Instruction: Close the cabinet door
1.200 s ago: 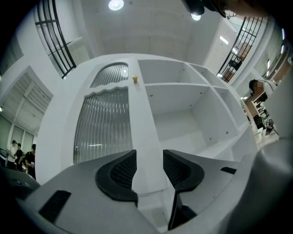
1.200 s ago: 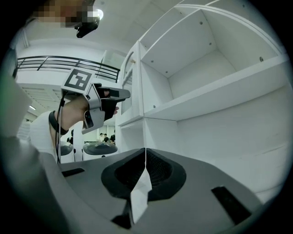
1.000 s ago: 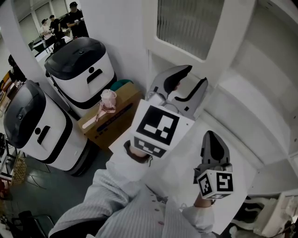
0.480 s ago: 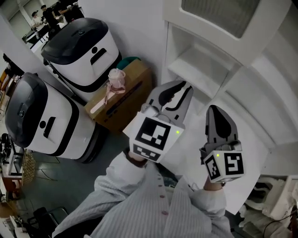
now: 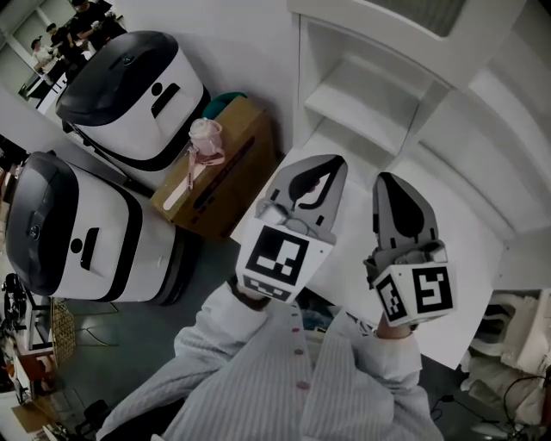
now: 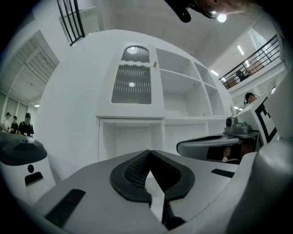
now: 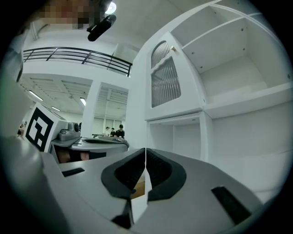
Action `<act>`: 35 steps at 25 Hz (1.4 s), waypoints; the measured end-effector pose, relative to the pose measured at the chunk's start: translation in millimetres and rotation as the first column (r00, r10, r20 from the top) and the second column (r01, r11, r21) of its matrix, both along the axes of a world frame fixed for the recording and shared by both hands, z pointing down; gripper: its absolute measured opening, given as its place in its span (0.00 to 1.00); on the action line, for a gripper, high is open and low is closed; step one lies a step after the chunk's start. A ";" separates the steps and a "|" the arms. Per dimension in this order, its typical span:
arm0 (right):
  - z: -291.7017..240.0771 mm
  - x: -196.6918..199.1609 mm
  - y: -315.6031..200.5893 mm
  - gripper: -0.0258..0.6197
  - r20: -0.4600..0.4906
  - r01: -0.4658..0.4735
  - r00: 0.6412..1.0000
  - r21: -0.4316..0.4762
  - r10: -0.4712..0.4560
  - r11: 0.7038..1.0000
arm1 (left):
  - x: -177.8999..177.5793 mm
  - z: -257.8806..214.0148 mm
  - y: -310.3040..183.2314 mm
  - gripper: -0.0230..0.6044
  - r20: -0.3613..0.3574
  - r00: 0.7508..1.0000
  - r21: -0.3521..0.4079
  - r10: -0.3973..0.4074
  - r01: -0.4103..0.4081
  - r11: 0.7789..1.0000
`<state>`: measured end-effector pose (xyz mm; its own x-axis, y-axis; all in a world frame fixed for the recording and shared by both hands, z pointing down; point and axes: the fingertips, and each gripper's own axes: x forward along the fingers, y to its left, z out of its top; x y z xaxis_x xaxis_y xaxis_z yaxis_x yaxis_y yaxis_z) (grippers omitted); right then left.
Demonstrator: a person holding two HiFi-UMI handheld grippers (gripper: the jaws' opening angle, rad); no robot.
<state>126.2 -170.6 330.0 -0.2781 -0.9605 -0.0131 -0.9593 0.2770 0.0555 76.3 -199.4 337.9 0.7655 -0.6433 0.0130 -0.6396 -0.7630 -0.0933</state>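
Observation:
The white cabinet (image 5: pixel 448 164) stands ahead with open shelves. Its upper left door (image 6: pixel 132 84) has a ribbed glass pane and a small knob (image 6: pixel 155 65), and lies flush with the cabinet front; the door (image 7: pixel 165 82) also shows in the right gripper view. My left gripper (image 5: pixel 336 161) is shut with nothing in it, held level in front of the open niche (image 6: pixel 130 137) below the door. My right gripper (image 5: pixel 385 178) is beside it, also shut and empty. Neither touches the cabinet. In their own views the left gripper (image 6: pixel 149 151) and right gripper (image 7: pixel 145 149) show jaws meeting at the tips.
Two white machines with black lids (image 5: pixel 129 82) (image 5: pixel 69 232) stand on the floor at the left. A cardboard box (image 5: pixel 228 164) with a pink object (image 5: pixel 204 138) on it sits against the cabinet's left side. People stand far off (image 5: pixel 60 17). White clutter (image 5: pixel 516 336) lies at bottom right.
The left gripper's jaws went from wide open to shut, and it came down and back from the cabinet. The right gripper shifted to sit alongside it.

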 end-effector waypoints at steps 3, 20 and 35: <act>0.5 -4.2 2.3 0.06 -0.001 -0.015 1.000 0.000 0.015 1.000 | -2.4 -0.2 2.0 0.05 0.002 1.000 0.001 0.020 -0.020 1.000; 4.0 -26.7 3.7 0.06 -0.022 -0.029 0.999 -0.009 0.029 1.000 | -20.9 -4.5 1.6 0.05 -0.005 0.998 0.012 0.056 -0.056 0.998; 3.4 -28.8 -5.5 0.06 -0.026 -0.017 1.000 0.002 0.017 1.000 | -21.8 -0.8 -3.5 0.05 0.006 0.998 0.014 0.055 -0.055 0.998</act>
<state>97.4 -176.1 333.4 -0.2624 -0.9649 -0.0073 -0.9619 0.2610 0.0813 54.6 -202.9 337.1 0.7997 -0.6004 0.0090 -0.5961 -0.7956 -0.1079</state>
